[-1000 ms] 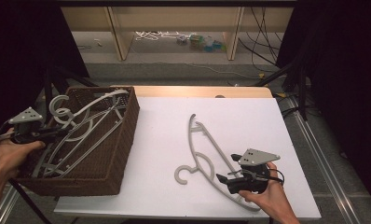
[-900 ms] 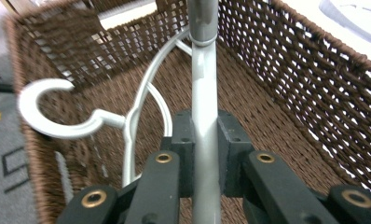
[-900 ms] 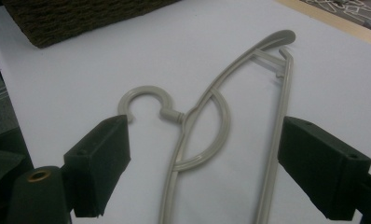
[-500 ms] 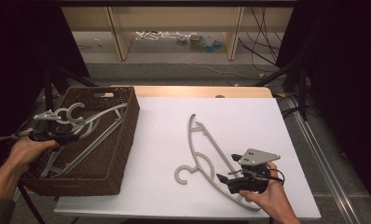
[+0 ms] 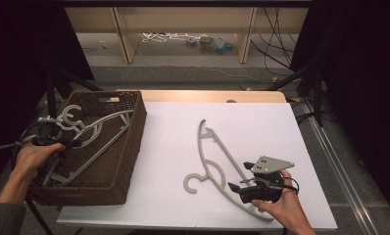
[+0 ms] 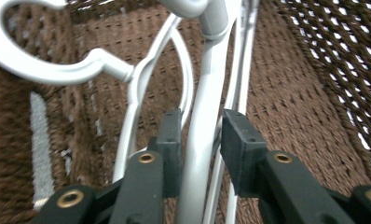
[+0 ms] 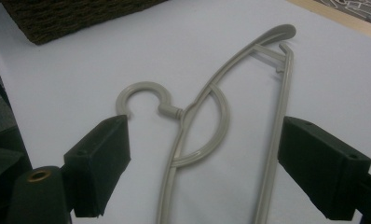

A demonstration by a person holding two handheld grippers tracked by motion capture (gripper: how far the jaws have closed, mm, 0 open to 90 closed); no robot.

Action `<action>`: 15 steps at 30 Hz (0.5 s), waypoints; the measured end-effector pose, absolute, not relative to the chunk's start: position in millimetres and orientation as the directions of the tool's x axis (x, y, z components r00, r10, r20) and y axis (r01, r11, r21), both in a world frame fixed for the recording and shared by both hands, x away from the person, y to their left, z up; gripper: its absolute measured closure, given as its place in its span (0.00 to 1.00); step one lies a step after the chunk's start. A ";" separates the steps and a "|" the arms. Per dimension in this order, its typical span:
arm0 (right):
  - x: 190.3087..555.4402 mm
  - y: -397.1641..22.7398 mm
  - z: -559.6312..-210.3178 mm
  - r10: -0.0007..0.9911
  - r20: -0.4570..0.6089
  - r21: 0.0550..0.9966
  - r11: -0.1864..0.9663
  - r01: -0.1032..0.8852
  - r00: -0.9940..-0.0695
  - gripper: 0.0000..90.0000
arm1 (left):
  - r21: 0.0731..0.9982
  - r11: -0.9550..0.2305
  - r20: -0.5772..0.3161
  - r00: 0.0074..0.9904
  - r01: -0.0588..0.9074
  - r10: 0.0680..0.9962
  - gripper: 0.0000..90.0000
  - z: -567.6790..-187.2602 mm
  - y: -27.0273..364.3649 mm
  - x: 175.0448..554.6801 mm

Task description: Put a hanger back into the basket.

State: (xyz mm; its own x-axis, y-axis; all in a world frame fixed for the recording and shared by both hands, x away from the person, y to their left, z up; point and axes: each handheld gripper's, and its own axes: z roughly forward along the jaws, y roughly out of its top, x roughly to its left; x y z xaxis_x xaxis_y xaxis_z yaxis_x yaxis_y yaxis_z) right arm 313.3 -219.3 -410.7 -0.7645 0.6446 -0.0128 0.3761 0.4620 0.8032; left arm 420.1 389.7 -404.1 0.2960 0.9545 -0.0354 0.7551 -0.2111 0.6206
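Note:
A brown wicker basket stands at the table's left and holds two or three grey plastic hangers. My left gripper reaches in over the basket's left rim. In the left gripper view its jaws are shut on the arm of one grey hanger, beside another hanger's hook, above the woven bottom. Another grey hanger lies flat on the white tabletop. My right gripper sits low over that hanger's near end. It is open, one jaw on either side of the hanger.
The white tabletop ends in a wooden strip at the back. Beyond it are a low shelf and cables on the floor. Black stands and curtains flank both sides.
My left hand and its gripper have moved right, from outside the basket's left rim to over the hangers, and sunk a little. The right gripper and the hanger on the table have stayed put.

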 end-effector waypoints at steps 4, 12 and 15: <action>313.4 -219.4 -410.8 0.645 -0.014 0.803 0.463 0.376 -0.764 0.20 | 0.639 -0.157 -0.024 0.224 0.753 0.974 0.57 -399.9 394.9 417.2; 314.0 -219.1 -411.2 0.643 -0.017 0.803 0.465 0.373 -0.766 0.20 | 0.705 -0.106 -0.038 0.188 0.701 0.981 0.42 -374.8 392.3 400.6; 313.1 -218.6 -411.2 0.647 -0.017 0.804 0.462 0.374 -0.762 0.20 | 0.763 -0.079 -0.061 0.193 0.641 0.979 0.38 -363.0 384.8 389.1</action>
